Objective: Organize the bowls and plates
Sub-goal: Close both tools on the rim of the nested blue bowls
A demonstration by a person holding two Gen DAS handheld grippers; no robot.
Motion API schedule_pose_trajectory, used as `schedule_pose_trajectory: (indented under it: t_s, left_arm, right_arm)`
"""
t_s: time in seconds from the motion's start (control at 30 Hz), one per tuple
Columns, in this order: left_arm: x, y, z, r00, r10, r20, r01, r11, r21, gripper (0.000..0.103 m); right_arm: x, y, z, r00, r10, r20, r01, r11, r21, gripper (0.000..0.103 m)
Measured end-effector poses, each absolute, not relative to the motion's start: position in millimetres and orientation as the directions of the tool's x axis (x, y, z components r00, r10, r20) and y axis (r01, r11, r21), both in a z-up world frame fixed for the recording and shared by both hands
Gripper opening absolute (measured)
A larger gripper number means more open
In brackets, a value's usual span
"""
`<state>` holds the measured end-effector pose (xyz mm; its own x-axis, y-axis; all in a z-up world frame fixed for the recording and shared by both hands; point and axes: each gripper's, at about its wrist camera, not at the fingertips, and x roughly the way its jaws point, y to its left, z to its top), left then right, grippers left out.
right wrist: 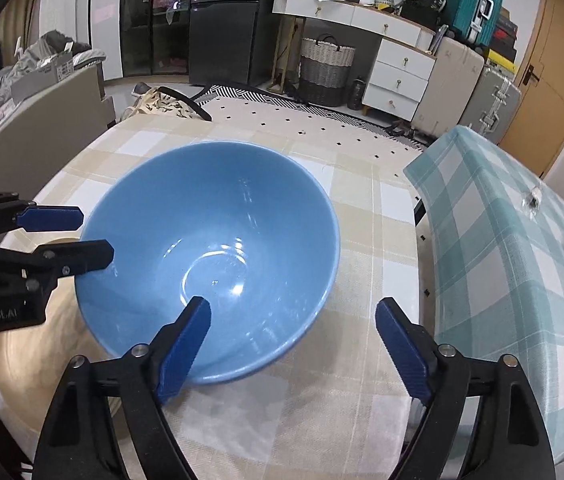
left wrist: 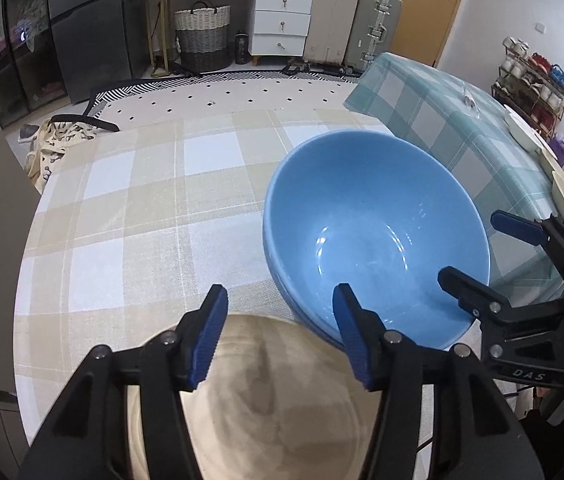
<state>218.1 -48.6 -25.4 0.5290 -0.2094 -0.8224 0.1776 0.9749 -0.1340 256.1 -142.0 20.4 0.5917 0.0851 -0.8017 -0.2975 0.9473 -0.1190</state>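
A large blue bowl sits on the beige checked table, nested in a second blue bowl whose rim shows at its left side; it also shows in the right wrist view. A beige plate lies at the table's near edge, under my left gripper, which is open and empty above it. The plate shows in the right wrist view too. My right gripper is open, its left finger over the bowl's near rim and its right finger outside. In the left wrist view the right gripper is at the bowl's right rim.
A second table with a teal checked cloth stands to the right, with white and beige plates along its far edge. Beyond the beige table are a patterned rug, a laundry basket, white drawers and suitcases.
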Motion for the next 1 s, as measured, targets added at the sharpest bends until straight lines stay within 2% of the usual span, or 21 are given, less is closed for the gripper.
schedule_pose_trajectory:
  t_s: [0.03, 0.07, 0.1, 0.17, 0.27, 0.6, 0.73, 1.0]
  left_arm:
    - [218, -48, -25, 0.527, -0.211, -0.823, 0.18, 0.974, -0.135, 0.058]
    - [218, -48, -24, 0.525, -0.208, -0.825, 0.178, 0.975, -0.133, 0.065]
    - [218, -48, -25, 0.524, -0.204, -0.827, 0.174, 0.976, -0.131, 0.081]
    - [218, -45, -25, 0.533, -0.201, -0.822, 0.152, 0.978, -0.141, 0.098]
    - [220, -42, -26, 0.526, -0.216, -0.823, 0.141, 0.976, -0.166, 0.103]
    - [230, -38, -29, 0.535, -0.231, -0.813, 0.098, 0.972, -0.211, 0.103]
    - [231, -44, -29, 0.545, -0.219, -0.809, 0.12, 0.976, -0.184, 0.103]
    - [236, -44, -33, 0.538, -0.194, -0.82, 0.095, 0.981, -0.17, 0.102]
  right_arm:
    - [256, -145, 21, 0.588, 0.094, -0.803, -0.291, 0.951, -0.102, 0.096]
    - [256, -147, 22, 0.588, 0.1, -0.803, -0.285, 0.954, -0.089, 0.098]
    - [256, -150, 24, 0.59, 0.107, -0.8, -0.277, 0.958, -0.077, 0.1]
    - [256, -154, 27, 0.593, 0.123, -0.795, -0.268, 0.962, -0.051, 0.101]
    - [259, -164, 29, 0.592, 0.13, -0.795, -0.237, 0.971, -0.018, 0.102]
    - [270, -188, 24, 0.58, 0.115, -0.807, -0.133, 0.99, 0.046, 0.102]
    - [277, -194, 18, 0.553, 0.143, -0.82, -0.118, 0.989, 0.093, 0.102]
    - [282, -182, 12, 0.562, 0.132, -0.817, -0.132, 0.989, 0.069, 0.101]
